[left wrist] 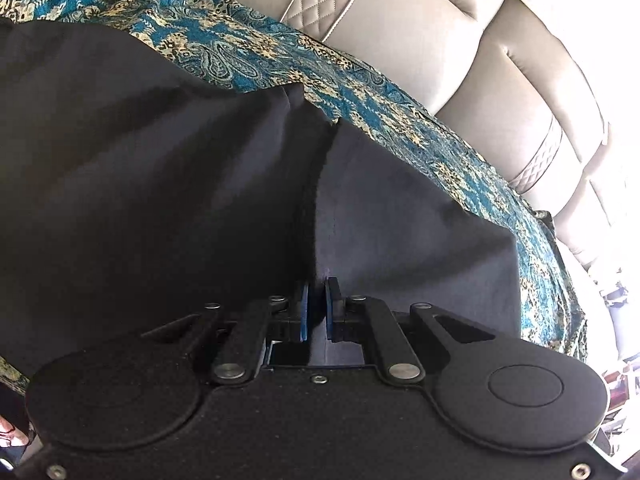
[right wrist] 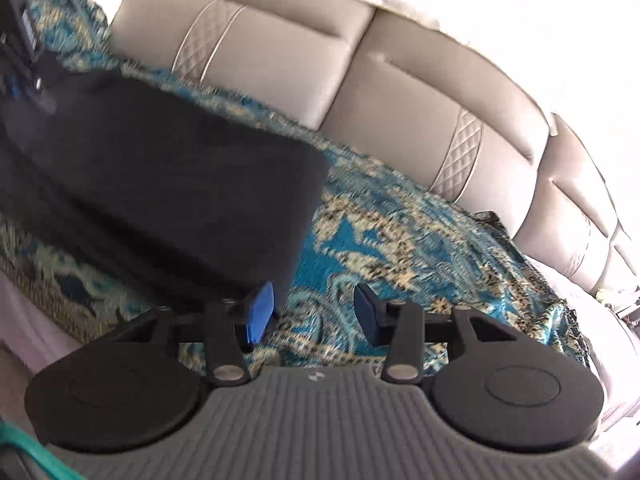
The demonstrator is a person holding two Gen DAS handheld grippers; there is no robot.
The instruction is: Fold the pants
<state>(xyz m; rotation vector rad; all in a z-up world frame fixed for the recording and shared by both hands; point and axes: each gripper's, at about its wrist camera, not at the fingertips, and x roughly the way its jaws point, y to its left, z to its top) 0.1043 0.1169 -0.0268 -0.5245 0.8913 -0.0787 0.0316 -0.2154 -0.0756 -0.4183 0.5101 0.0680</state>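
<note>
Right gripper (right wrist: 314, 312) is hovering with jaws apart just beside the dark navy fabric pants (right wrist: 168, 184); left gripper (left wrist: 316, 308) is pinching their edge. They're lying smooth on the teal paisley throw (right wrist: 384, 248), beige quilted leather sofa back (right wrist: 400, 92) rising beyond.

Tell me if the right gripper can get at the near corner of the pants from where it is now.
Probably yes. The right gripper has its jaws open, with the corner of the dark pants just ahead of its left pad. Only the patterned blanket lies beneath; nothing blocks the way.
</note>
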